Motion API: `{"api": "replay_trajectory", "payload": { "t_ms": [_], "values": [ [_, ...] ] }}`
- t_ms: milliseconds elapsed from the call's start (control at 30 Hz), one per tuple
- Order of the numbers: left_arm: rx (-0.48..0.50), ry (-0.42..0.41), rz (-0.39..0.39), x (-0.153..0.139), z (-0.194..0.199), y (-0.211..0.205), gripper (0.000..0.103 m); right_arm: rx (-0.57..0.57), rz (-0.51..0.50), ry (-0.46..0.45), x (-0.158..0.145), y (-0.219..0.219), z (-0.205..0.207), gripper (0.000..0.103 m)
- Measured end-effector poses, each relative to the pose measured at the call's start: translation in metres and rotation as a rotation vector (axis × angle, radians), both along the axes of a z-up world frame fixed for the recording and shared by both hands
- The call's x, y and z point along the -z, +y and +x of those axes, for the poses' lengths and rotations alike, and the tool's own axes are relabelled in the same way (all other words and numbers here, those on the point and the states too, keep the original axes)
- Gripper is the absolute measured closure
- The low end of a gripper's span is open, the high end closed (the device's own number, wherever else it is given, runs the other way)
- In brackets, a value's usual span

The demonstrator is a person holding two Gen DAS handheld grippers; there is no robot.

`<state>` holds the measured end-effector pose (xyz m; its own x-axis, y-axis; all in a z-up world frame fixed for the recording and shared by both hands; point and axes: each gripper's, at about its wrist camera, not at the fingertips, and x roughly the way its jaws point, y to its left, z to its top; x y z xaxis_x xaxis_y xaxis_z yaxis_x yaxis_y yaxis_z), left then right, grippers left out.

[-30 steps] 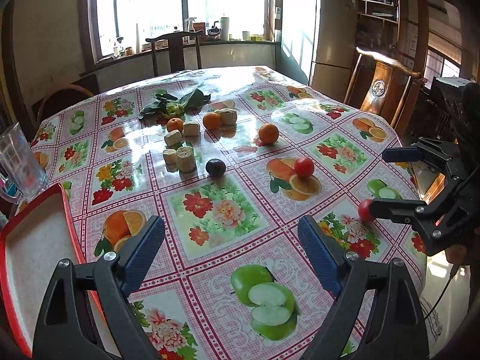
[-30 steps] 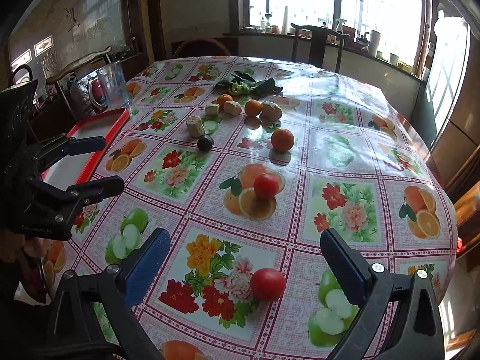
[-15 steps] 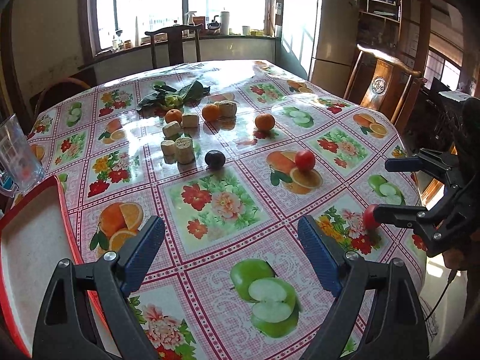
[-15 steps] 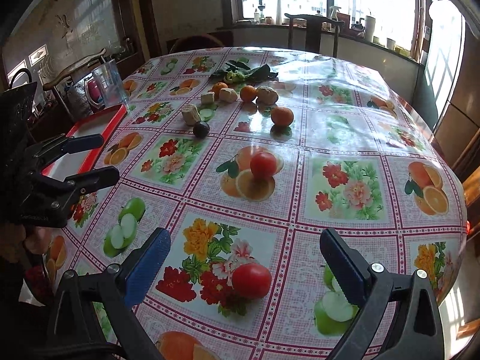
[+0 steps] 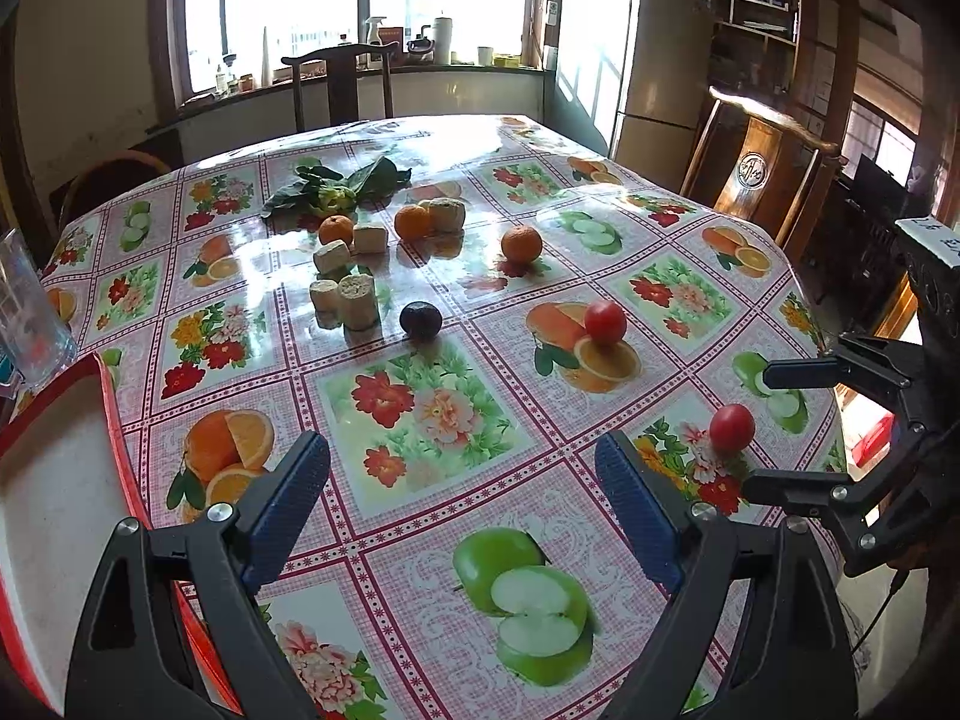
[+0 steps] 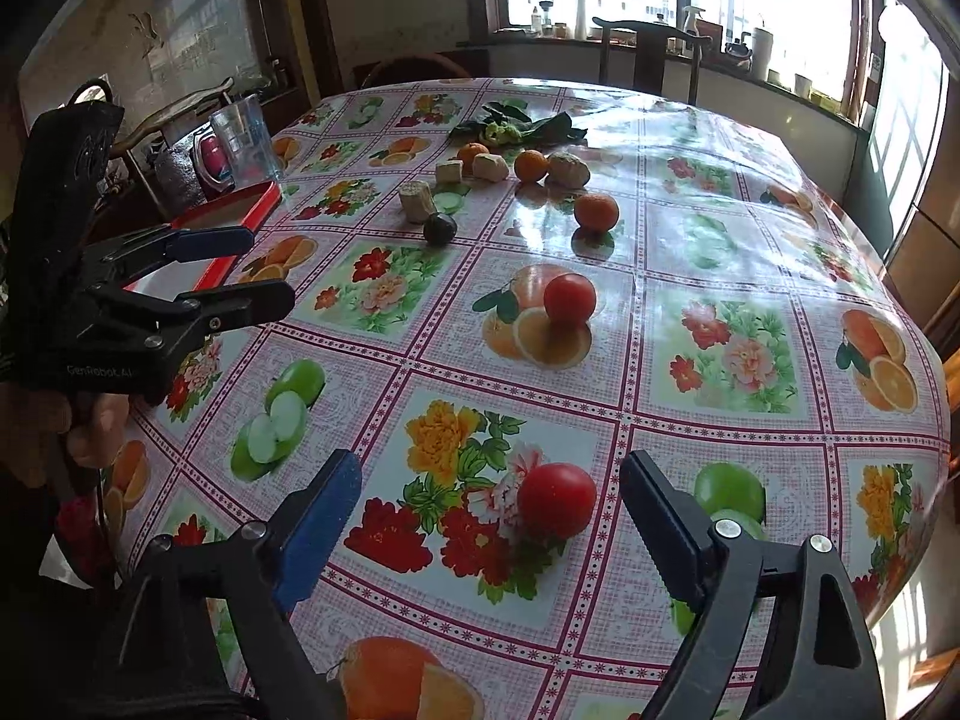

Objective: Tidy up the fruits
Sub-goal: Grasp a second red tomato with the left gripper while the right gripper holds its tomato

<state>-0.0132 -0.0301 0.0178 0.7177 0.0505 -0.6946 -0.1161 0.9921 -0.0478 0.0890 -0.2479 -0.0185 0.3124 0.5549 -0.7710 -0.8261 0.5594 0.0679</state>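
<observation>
Two red tomatoes sit on the flowered tablecloth: the near tomato close to the table edge on a printed flower, the far tomato on a printed orange slice. Beyond lie a dark round fruit, perhaps a plum, one orange alone, and two more oranges among pale cut chunks.

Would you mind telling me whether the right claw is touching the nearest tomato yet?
Apart. The right wrist view shows the right claw open, with tablecloth visible between each finger and the nearest tomato.
</observation>
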Motion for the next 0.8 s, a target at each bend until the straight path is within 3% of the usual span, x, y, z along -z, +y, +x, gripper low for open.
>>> {"api": "replay_trajectory", "payload": {
  "t_ms": [400,633,800],
  "values": [
    [0.196,0.016,0.05,-0.005,0.057,-0.033,0.012,0.069,0.002,0.014,0.009,-0.015,0.008,0.039],
    [0.33,0.083,0.073,0.011,0.1,-0.049,0.018,0.155,0.011,0.04,0.023,-0.019,0.016,0.053],
    [0.377,0.123,0.092,0.025,0.129,-0.06,0.024,0.19,0.025,0.069,0.031,-0.021,0.021,0.058]
  ]
}}
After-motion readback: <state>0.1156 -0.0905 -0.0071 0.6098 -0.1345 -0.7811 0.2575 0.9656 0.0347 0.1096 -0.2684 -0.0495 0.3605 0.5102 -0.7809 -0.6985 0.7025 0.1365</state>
